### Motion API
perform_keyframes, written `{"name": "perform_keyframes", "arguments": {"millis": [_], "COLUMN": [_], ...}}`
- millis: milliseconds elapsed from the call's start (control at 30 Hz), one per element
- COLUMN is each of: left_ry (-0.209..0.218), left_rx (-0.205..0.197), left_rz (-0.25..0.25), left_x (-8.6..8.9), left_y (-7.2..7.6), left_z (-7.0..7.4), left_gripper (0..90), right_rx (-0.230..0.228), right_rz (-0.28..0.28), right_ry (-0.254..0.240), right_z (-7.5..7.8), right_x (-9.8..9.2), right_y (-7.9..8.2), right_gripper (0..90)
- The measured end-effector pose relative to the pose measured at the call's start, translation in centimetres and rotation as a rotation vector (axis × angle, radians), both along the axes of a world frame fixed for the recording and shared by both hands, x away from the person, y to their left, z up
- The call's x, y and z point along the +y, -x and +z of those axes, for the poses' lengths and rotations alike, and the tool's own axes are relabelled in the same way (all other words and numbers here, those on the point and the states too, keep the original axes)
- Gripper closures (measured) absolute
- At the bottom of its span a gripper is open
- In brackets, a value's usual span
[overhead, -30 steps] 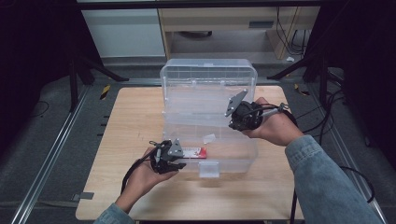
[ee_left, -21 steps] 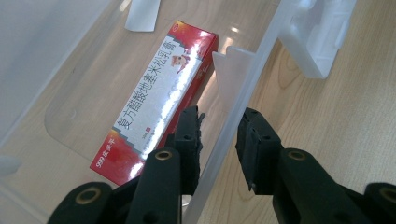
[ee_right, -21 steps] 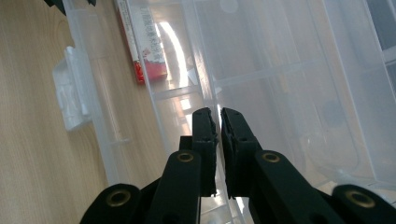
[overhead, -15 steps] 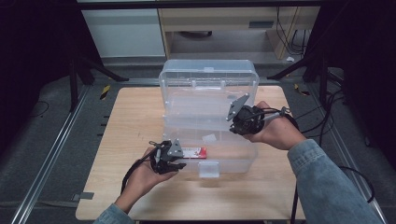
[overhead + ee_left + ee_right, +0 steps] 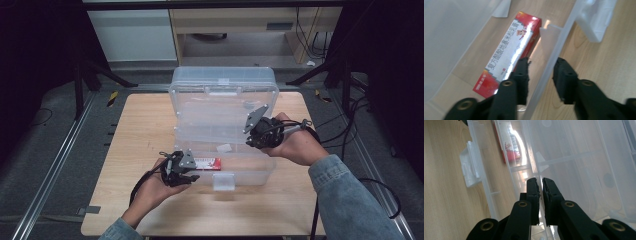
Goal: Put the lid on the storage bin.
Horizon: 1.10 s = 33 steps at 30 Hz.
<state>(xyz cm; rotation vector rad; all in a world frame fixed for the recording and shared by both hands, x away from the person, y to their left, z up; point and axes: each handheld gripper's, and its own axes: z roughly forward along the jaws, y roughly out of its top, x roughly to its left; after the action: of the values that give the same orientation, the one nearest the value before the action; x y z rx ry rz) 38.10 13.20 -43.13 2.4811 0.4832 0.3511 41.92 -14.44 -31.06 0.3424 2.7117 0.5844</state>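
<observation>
The table (image 5: 150,130) carried one big thing: a clear plastic case (image 5: 223,107), lid standing open at the far side, tray toward the person. And inside that tray, at its near-left corner, lay the red box (image 5: 206,163), flat on the floor, tucked just behind the front wall.

Left gripper (image 5: 186,172) sat right at that corner, by far the nearer of the two. In the left gripper view its jaws straddled the case's front wall (image 5: 554,62): one jaw inside beside the red box (image 5: 511,50), the other outside over the table. The jaws had just been easing apart, and nothing was pinched; the wall stood loose in the gap, and the box lay beside the inner jaw, not between the pair. So, released.

Here was the relation that mattered: the box's long axis ran along the front wall, and from the left gripper it stretched straight ahead and slightly to the inner side. By my reading, taking it would mean shifting the whole gripper inward over the wall.

Right gripper (image 5: 250,135) was over at the tray's right part, well apart from the box, its jaws nearly together with a thin clear rib of the case (image 5: 541,182) between them. It looked clenched on that rib, steadying the case.
</observation>
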Motion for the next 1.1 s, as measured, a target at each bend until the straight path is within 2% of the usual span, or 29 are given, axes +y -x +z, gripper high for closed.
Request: {"name": "perform_keyframes", "arguments": {"millis": [100, 133, 200, 233, 267, 300, 400, 433, 533, 633, 767, 800, 833, 900, 1100], "left_ry": [0.02, 0.046, 0.062, 0.084, 0.124, 0.124, 0.202, 0.202, 0.246, 0.309, 0.364, 0.395, 0.395, 0.426, 0.463], "left_rx": [0.007, 0.005, -0.001, -0.006, -0.006, -0.006, 0.01, 0.01, 0.019, 0.02, 0.013, 0.011, 0.011, 0.009, -0.03], "left_rz": [0.013, 0.024, 0.028, 0.045, 0.064, 0.064, 0.08, 0.08, 0.089, 0.088, 0.086, 0.083, 0.083, 0.089, 0.133], "left_x": [0.2, 0.5, 0.7, 0.9, 1.2, 1.2, 1.8, 1.8, 2.2, 2.6, 3.2, 3.7, 3.7, 4.1, 5.3], "left_y": [0.0, 0.1, 0.2, 0.3, 0.5, 0.5, 1.1, 1.1, 1.8, 2.5, 3.0, 3.2, 3.2, 3.3, 3.0], "left_z": [0.1, 0.4, 0.7, 1.0, 1.6, 1.6, 2.9, 2.9, 4.1, 5.5, 7.1, 7.9, 7.9, 8.5, 9.7], "left_gripper": [54.1, 50.5, 46.0, 46.0, 39.7, 39.0, 37.0, 36.1, 32.3, 30.0, 28.9, 30.3, 30.7, 31.9, 39.5], "right_rx": [-0.001, -0.002, 0.0, 0.0, 0.001, 0.001, -0.006, -0.006, -0.011, -0.007, -0.004, -0.007, -0.007, -0.005, -0.005], "right_rz": [0.001, 0.0, 0.0, 0.0, 0.0, 0.0, 0.002, 0.002, 0.014, 0.013, 0.004, 0.008, 0.008, 0.006, 0.007], "right_ry": [-0.001, -0.002, -0.002, -0.002, -0.001, -0.001, 0.003, 0.003, 0.002, -0.011, -0.022, -0.017, -0.017, -0.017, -0.014], "right_z": [0.0, 0.0, 0.0, 0.0, 0.0, 0.0, -0.1, -0.1, -0.2, -0.4, -0.6, -0.7, -0.7, -0.7, -0.7], "right_x": [0.0, 0.0, -0.1, -0.1, -0.1, -0.1, -0.1, -0.1, -0.1, -0.3, -0.4, -0.4, -0.4, -0.3, -0.4], "right_y": [0.0, 0.0, 0.1, 0.1, 0.1, 0.1, 0.2, 0.2, 0.3, 0.4, 0.6, 0.7, 0.7, 0.8, 0.8], "right_gripper": [84.3, 84.3, 84.2, 84.2, 84.1, 84.1, 84.0, 84.0, 84.0, 83.8, 83.6, 83.2, 83.2, 82.9, 82.6]}}
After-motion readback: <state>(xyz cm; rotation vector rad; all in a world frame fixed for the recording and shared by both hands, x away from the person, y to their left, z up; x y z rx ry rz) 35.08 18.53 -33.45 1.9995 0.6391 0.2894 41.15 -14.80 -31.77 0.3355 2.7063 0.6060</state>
